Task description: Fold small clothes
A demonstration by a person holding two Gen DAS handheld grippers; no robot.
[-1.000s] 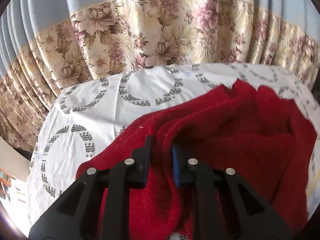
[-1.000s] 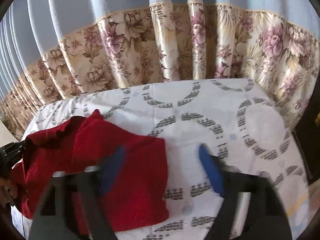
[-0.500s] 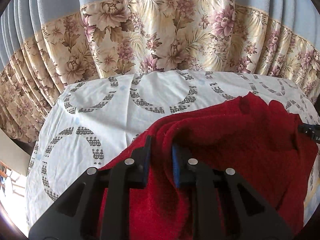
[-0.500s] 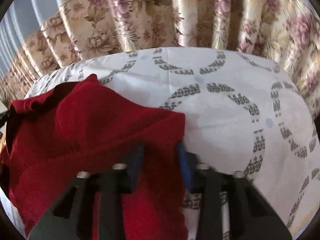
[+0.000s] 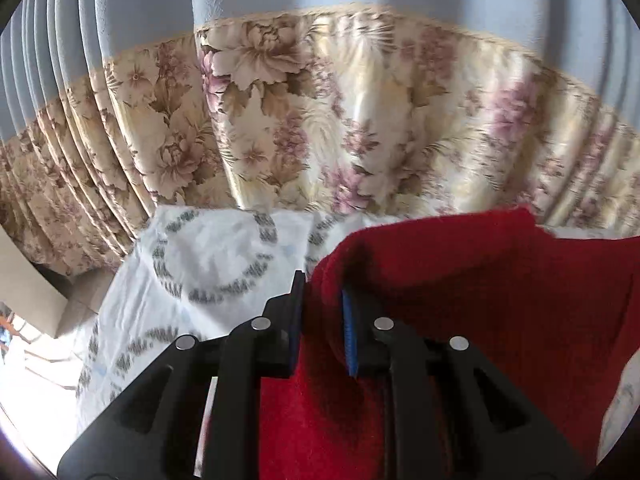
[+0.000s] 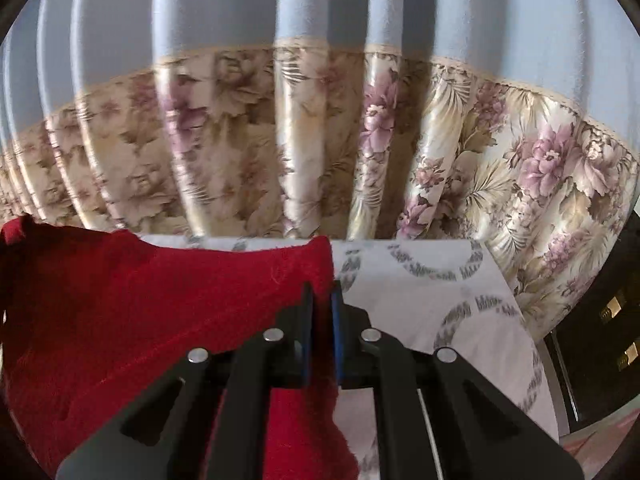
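A red knitted garment (image 5: 460, 300) is held up off the table by both grippers. My left gripper (image 5: 322, 292) is shut on a thick fold at the garment's left corner. In the right wrist view the same garment (image 6: 140, 304) stretches to the left, and my right gripper (image 6: 322, 296) is shut on its right corner. The cloth hangs between the two grippers, lifted above the white tablecloth (image 5: 208, 264). The garment's lower part is hidden behind the gripper bodies.
The table wears a white cloth with grey ring patterns, also seen in the right wrist view (image 6: 460, 300). A floral and blue curtain (image 5: 340, 128) hangs close behind the table. A dark doorway (image 6: 612, 308) lies at the far right.
My right gripper closed on the garment's right corner. Both grippers then lifted the garment off the table, so the cameras now face the curtain.
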